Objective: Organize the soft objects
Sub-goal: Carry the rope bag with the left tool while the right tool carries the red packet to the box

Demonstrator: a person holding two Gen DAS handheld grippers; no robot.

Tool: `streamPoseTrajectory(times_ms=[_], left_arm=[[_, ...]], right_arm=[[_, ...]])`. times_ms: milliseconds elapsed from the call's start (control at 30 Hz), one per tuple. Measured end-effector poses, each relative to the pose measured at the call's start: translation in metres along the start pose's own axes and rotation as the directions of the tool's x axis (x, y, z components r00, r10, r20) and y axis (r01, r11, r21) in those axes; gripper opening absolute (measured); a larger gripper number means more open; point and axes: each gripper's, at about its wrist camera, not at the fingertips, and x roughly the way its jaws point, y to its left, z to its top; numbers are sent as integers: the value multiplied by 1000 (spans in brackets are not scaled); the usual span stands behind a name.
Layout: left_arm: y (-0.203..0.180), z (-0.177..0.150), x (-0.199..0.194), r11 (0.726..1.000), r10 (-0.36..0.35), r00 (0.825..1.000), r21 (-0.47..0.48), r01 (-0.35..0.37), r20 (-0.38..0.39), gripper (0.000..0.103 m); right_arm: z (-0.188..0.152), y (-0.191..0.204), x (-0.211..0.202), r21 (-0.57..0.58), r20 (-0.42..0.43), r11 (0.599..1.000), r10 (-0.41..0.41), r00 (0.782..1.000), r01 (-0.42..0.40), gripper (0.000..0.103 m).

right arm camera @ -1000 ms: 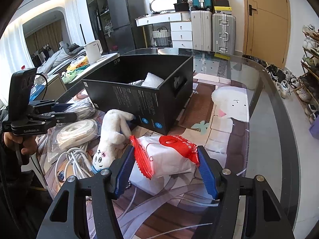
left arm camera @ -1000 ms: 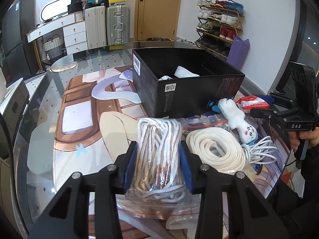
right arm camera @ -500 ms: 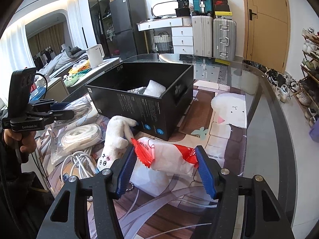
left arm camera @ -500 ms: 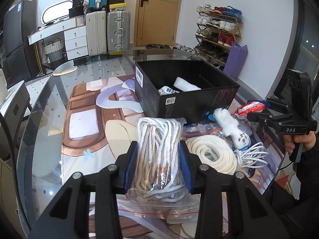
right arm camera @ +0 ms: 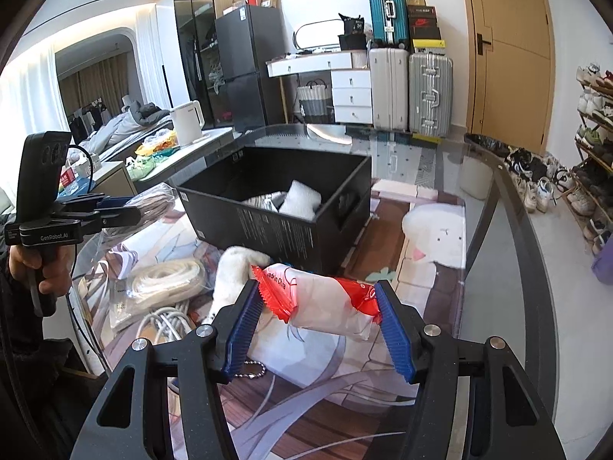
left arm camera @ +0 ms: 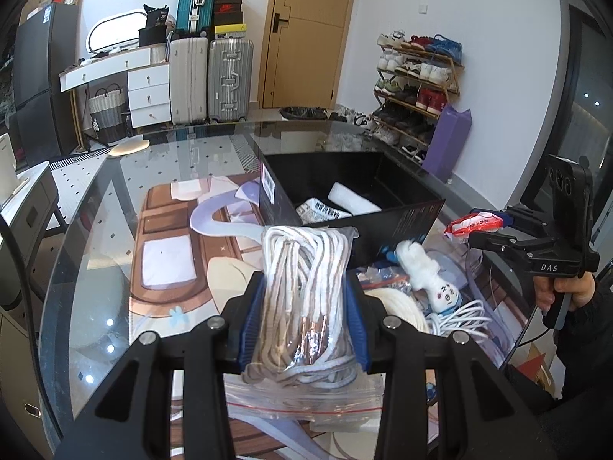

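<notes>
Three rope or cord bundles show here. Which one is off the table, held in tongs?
The bagged rope bundle, clamped in the left tongs. The cream rope coil and white cord lie on the table.

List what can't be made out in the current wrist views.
- Black box contents: in both views the near wall hides all but a white pad and a printed packet.
- Bagged rope, left view: its lower end is hidden behind the left gripper.
- Plush toy, right view: its face is covered by the right gripper and red-and-white packet.
- Box label print: too small in both.
</notes>
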Motion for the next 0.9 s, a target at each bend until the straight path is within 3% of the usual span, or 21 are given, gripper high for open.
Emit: streamPoseTrajectory(times_ms=[533,900], left_arm=[[-15,16,-8,1000,2,996,-13,-1,90,38],[-24,45,5,1000,3,991,-15,-1,132,38]], right_arm=[[18,23,-13,-7,102,1000,5,995,-5,61],[47,35,-12,-8,150,1000,4,989,-3,61]])
